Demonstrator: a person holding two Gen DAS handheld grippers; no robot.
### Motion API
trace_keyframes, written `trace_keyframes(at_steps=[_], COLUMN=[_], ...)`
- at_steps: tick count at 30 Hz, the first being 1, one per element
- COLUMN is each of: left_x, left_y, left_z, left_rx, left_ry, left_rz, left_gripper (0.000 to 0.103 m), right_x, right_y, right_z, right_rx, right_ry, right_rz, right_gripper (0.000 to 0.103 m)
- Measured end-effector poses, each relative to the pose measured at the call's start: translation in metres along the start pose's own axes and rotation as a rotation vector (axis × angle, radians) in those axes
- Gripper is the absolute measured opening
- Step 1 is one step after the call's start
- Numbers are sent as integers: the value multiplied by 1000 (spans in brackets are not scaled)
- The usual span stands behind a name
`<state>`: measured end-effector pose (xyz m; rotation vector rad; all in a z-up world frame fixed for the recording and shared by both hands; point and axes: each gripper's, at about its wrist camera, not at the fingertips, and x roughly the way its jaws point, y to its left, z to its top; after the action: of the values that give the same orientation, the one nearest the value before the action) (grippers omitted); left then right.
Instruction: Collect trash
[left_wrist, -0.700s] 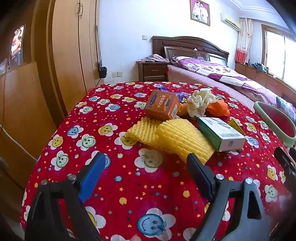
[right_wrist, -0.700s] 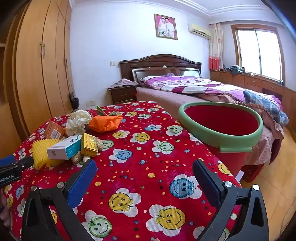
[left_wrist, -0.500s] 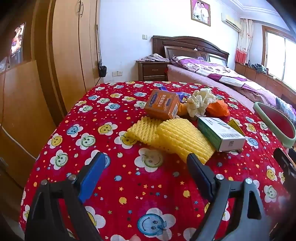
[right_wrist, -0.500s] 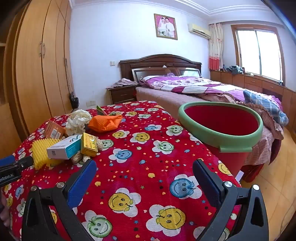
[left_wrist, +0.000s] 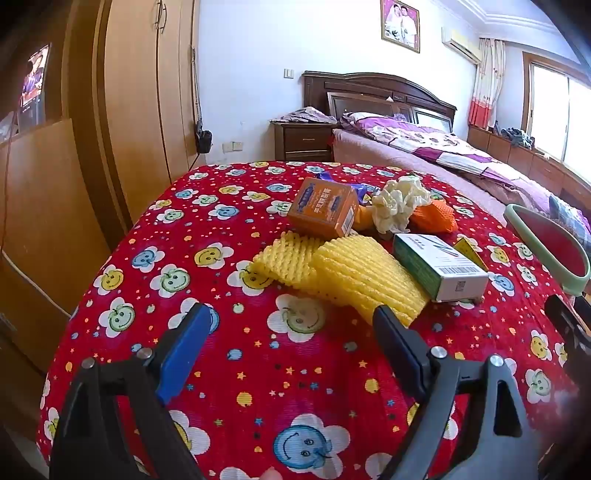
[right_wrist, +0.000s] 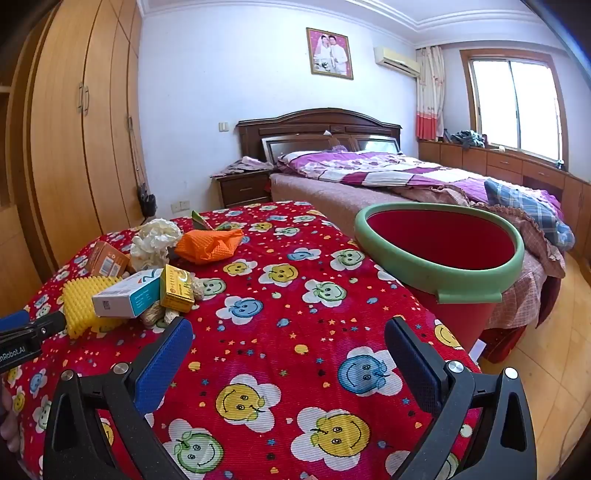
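Trash lies in a heap on the red smiley-flower tablecloth (left_wrist: 295, 369): yellow foam netting (left_wrist: 347, 273), an orange box (left_wrist: 325, 212), a white-and-green box (left_wrist: 439, 267), crumpled white paper (left_wrist: 397, 205) and orange netting (left_wrist: 434, 218). My left gripper (left_wrist: 291, 332) is open and empty, just short of the yellow netting. My right gripper (right_wrist: 288, 350) is open and empty over the cloth. In the right wrist view the heap sits at left: white box (right_wrist: 125, 293), small yellow box (right_wrist: 176, 288), peanuts (right_wrist: 159, 315). The red bin with a green rim (right_wrist: 439, 251) stands at the table's right edge.
A bed (right_wrist: 406, 177) stands behind the table, with a nightstand (right_wrist: 243, 188) beside it. Wooden wardrobes (right_wrist: 74, 129) line the left wall. The bin also shows at the right edge of the left wrist view (left_wrist: 546, 243). The left gripper's tip shows in the right wrist view (right_wrist: 26, 326).
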<state>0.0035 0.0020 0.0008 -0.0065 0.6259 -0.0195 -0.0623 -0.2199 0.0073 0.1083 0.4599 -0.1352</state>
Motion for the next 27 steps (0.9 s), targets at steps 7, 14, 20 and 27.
trace_keyframes(at_steps=[7, 14, 20, 27], left_x=[-1, -1, -1, -1], left_y=[0, -2, -2, -1], left_z=[-3, -3, -3, -3], left_rx=[-2, -1, -1, -2], left_ry=[1, 2, 2, 3], left_rz=[-1, 0, -1, -3], left_gripper=[90, 89, 90, 90], right_x=[0, 0, 0, 0], right_y=[0, 0, 0, 0], right_z=[0, 0, 0, 0], right_rx=[0, 0, 0, 0], right_ry=[0, 0, 0, 0], right_rz=[1, 0, 0, 0], right_gripper=[103, 103, 103, 103])
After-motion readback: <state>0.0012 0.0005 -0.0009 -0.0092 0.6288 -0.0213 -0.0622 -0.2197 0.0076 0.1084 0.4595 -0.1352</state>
